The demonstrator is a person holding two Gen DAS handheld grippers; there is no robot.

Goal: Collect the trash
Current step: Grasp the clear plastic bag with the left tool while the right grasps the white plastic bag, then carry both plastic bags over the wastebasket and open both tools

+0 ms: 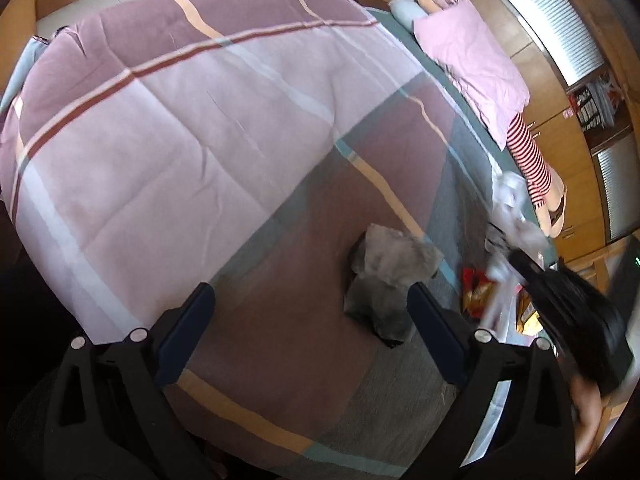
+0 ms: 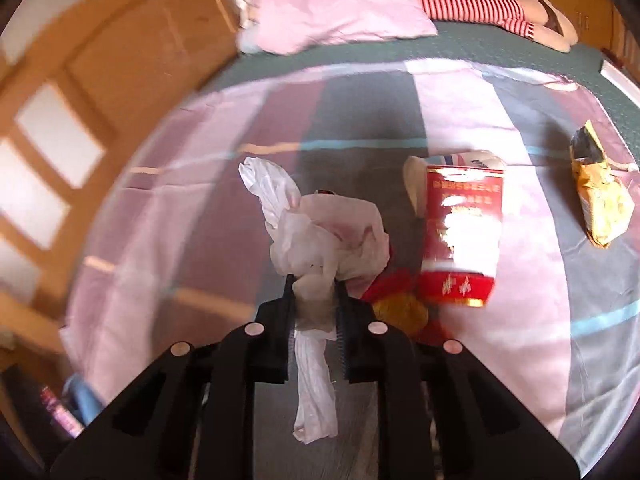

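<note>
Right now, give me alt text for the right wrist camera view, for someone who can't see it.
The right gripper is shut on a white plastic bag above a striped bedspread. To its right lie a red carton and a crumpled yellow wrapper; a pink pillow sits at the far end.

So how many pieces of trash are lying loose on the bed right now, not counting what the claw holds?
4: gray crumpled bag, red carton, yellow wrapper, red-yellow wrapper. More may be hidden beneath the held white plastic bag.

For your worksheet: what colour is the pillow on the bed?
Pink; the pillow shows best in the right wrist view.
</note>
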